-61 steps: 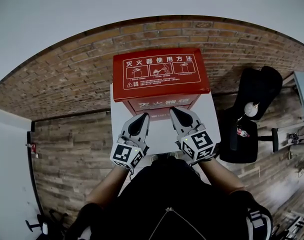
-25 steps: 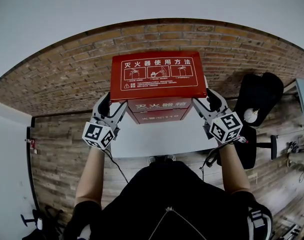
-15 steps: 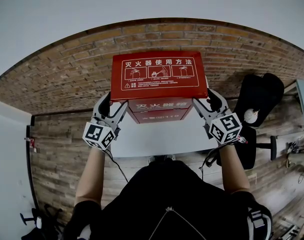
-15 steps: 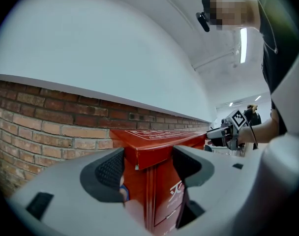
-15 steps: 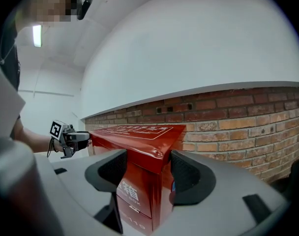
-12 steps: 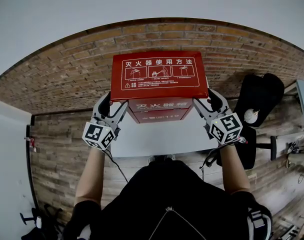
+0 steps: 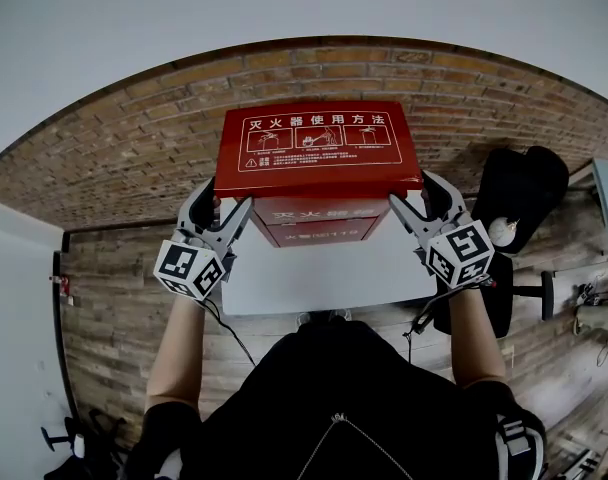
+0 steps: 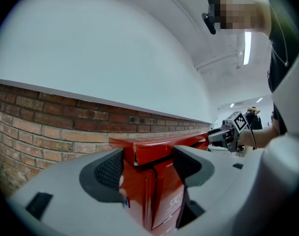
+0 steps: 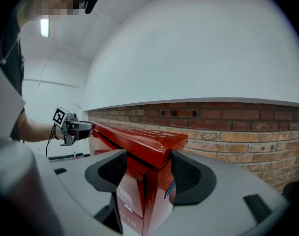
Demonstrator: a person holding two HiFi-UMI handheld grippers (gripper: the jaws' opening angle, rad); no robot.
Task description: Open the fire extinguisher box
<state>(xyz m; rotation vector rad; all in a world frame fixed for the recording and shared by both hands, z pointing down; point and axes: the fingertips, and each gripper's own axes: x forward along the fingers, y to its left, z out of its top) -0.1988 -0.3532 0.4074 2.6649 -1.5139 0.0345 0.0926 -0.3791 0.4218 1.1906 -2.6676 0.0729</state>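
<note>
1. Left gripper: held at the left end of the box. Jaws apart, straddling the lid's front-left corner; no pinch visible, and one finger sits under the lid's rim.
2. Right gripper: mirrored at the right end. Jaws apart around the front-right corner, likewise lodged beneath the rim.
3. White table: bears the box; the near part is bare.
4. Fire extinguisher box: red, upright at the table's far edge, close to the wall.
5. Lid: red, with a printed instruction panel on top. Against half a second ago, its front edge stands higher and overhangs the body more, and both grippers have risen with it. The right gripper view shows a dark gap under the lid along its length. Judgement: opening is begun, not finished; the lid probably pivots at the rear and needs further lift.
6. Brick wall: behind the box.
7. Black chair: on the right, well apart.
</note>
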